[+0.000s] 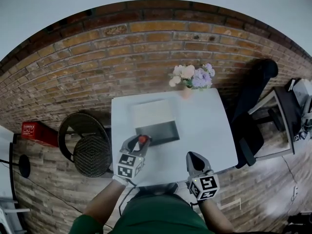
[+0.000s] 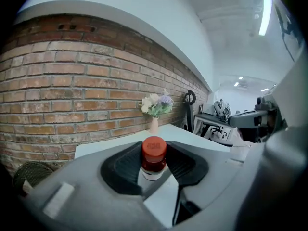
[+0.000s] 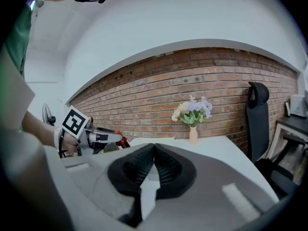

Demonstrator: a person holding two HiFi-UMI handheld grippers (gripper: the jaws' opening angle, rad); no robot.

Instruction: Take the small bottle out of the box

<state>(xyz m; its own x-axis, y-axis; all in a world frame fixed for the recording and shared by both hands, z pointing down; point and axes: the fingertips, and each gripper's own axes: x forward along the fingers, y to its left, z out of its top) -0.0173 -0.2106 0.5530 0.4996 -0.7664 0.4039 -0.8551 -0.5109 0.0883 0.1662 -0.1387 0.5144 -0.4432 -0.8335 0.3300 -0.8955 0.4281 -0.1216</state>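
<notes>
A small bottle [image 2: 154,159] with a red cap stands upright between the black pads of my left gripper [image 2: 154,166], which is shut on it. In the head view this gripper [image 1: 141,141] holds the bottle [image 1: 143,139] just in front of the open box [image 1: 158,132], above the white table [image 1: 204,126]. The box's pale lid [image 1: 151,113] lies open behind it. My right gripper [image 1: 192,158] hovers over the table's near edge to the right, its jaws [image 3: 154,149] shut with nothing between them. The right gripper view shows the left gripper [image 3: 91,137] at its left.
A vase of flowers [image 1: 189,78] stands at the table's far edge by the brick wall. A black office chair [image 1: 249,112] is to the right, a round wicker chair [image 1: 88,146] to the left, and a red case [image 1: 37,133] lies on the floor.
</notes>
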